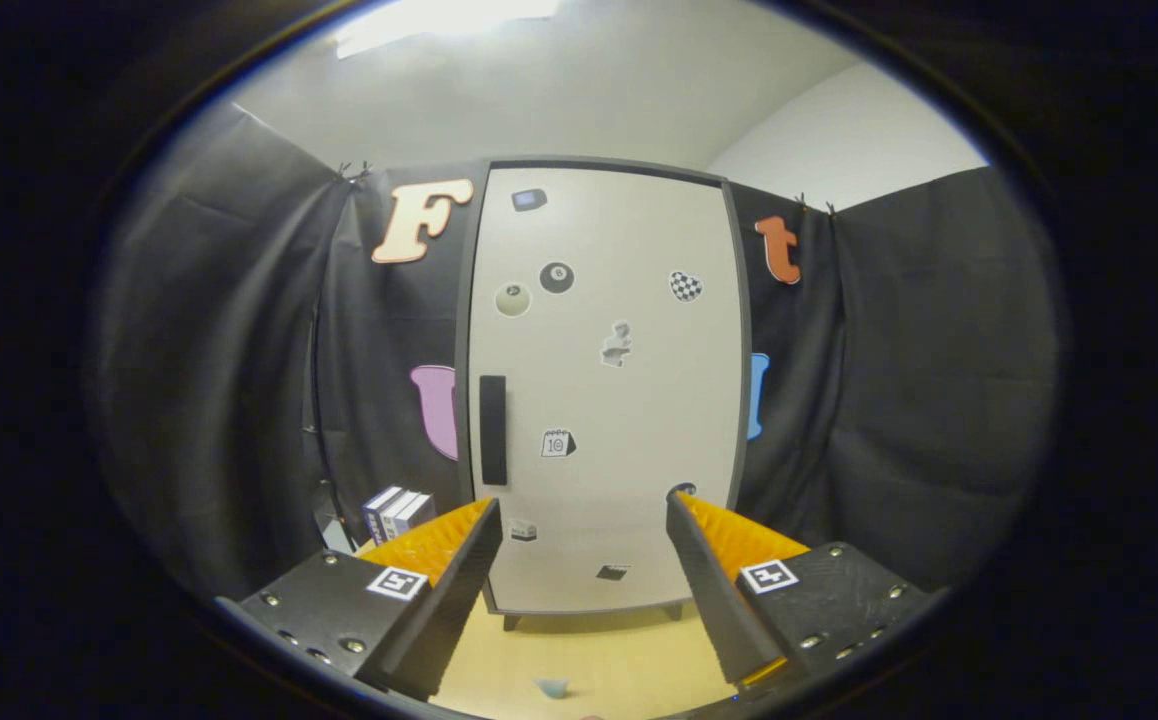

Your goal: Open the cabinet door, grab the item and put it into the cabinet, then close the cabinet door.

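Observation:
A tall white cabinet (604,390) with a grey frame stands upright on the wooden table, straight ahead of the fingers, its door shut. Small stickers dot the door. A dark vertical handle (493,430) sits near the door's left edge, just above the left fingertip. A small box (397,512) with dark and white sides stands left of the cabinet, beyond the left finger. My gripper (582,512) is open, fingers wide apart with nothing between them, a short way in front of the cabinet's lower part.
Black cloth walls close in the booth behind and on both sides of the cabinet. The wooden tabletop (599,655) runs from the cabinet's feet toward me. A small pale blue object (552,687) lies on it between the fingers' bases.

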Tool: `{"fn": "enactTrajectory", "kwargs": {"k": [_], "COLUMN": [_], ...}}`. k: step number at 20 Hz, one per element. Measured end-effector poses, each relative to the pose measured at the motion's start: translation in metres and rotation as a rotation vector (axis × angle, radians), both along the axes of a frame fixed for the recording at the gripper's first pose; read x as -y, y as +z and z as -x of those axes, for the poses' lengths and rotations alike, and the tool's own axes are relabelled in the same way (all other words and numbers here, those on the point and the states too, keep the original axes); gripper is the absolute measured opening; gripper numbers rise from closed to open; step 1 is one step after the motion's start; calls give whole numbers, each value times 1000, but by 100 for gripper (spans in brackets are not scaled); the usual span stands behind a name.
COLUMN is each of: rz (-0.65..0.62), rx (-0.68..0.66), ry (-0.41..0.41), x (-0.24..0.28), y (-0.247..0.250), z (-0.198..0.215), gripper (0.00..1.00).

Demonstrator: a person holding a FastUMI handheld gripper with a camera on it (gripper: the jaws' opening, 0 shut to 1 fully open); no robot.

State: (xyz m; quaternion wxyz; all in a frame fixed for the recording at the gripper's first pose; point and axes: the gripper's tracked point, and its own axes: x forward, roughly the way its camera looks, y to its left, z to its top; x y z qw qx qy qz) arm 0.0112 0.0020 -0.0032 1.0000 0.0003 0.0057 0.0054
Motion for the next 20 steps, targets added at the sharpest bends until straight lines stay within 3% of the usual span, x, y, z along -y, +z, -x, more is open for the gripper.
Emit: {"fn": "enactTrajectory", "kwargs": {"k": [10,20], "rz": [-7,-15], "rx": [-4,-25], "ry": [14,107], "x": [-1,-49], "y": [0,-10], "z": [-18,-84], "gripper": [98,98]}}
